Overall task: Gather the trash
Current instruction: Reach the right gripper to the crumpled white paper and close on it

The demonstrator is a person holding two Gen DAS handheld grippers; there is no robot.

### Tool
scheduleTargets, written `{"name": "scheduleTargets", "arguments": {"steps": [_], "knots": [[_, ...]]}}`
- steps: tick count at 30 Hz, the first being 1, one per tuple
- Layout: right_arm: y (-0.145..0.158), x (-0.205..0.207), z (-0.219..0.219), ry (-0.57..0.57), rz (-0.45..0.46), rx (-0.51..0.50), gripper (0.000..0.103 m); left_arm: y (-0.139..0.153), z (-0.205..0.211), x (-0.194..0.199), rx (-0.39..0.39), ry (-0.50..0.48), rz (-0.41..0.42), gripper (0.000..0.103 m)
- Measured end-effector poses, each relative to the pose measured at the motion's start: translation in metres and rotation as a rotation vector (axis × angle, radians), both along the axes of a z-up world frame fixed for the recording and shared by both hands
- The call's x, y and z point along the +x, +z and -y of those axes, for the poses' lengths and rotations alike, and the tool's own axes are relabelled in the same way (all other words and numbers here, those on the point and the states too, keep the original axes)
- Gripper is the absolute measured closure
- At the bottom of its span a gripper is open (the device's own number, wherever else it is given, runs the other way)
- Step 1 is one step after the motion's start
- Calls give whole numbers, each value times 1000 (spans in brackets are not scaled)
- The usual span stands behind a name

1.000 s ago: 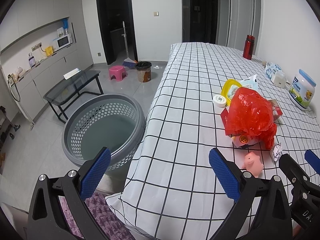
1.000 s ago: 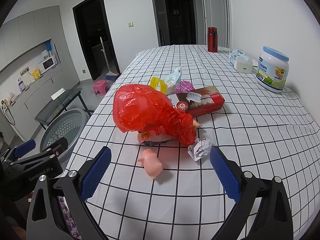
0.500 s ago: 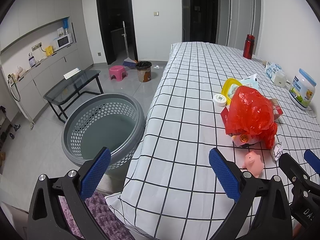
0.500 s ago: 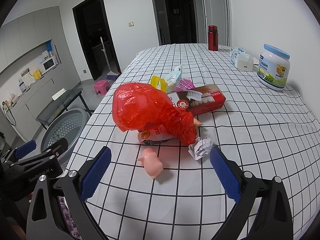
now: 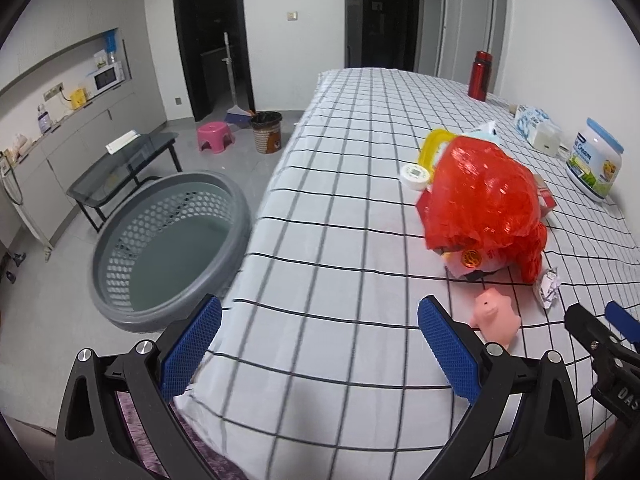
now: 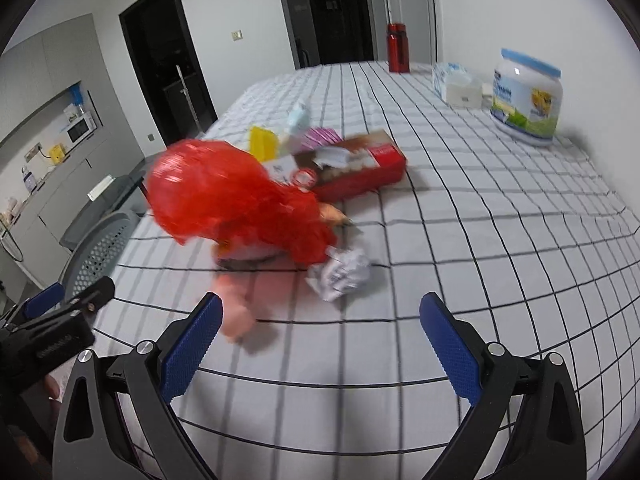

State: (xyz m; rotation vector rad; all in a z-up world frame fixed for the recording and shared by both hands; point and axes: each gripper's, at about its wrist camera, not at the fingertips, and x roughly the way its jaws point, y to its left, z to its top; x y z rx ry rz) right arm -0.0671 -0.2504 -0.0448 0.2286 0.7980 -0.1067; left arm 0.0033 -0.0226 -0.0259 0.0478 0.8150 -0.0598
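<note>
Your left claw (image 5: 319, 344) and right claw (image 6: 320, 342) are both spread wide, gripping nothing. The crumpled paper (image 6: 340, 272) lies mid-frame on the checked worktop (image 6: 460, 240), touching the red bag (image 6: 228, 200); the grey basket (image 5: 168, 248) sits left, on the floor.
</note>
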Motion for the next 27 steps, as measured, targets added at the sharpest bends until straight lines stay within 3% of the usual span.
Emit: {"name": "scheduleTargets", "arguments": {"steps": [11,19,21,25,27], "knots": [[-33,42,35,38,-127,-4,9,-22,26,12,-18,-20,-60,6],[-35,59,26,112,-131,-36,10,-26,39,16,-21,-26,-86,6],[-36,61,24,125,-130,-47,28,-27,42,16,-16,-32,-88,6],[-36,65,17,152,-139,-82,40,-28,47,13,-13,-43,-94,6],[-35,61,12,174,-134,-85,57,-28,48,13,-16,-48,-97,6]]}}
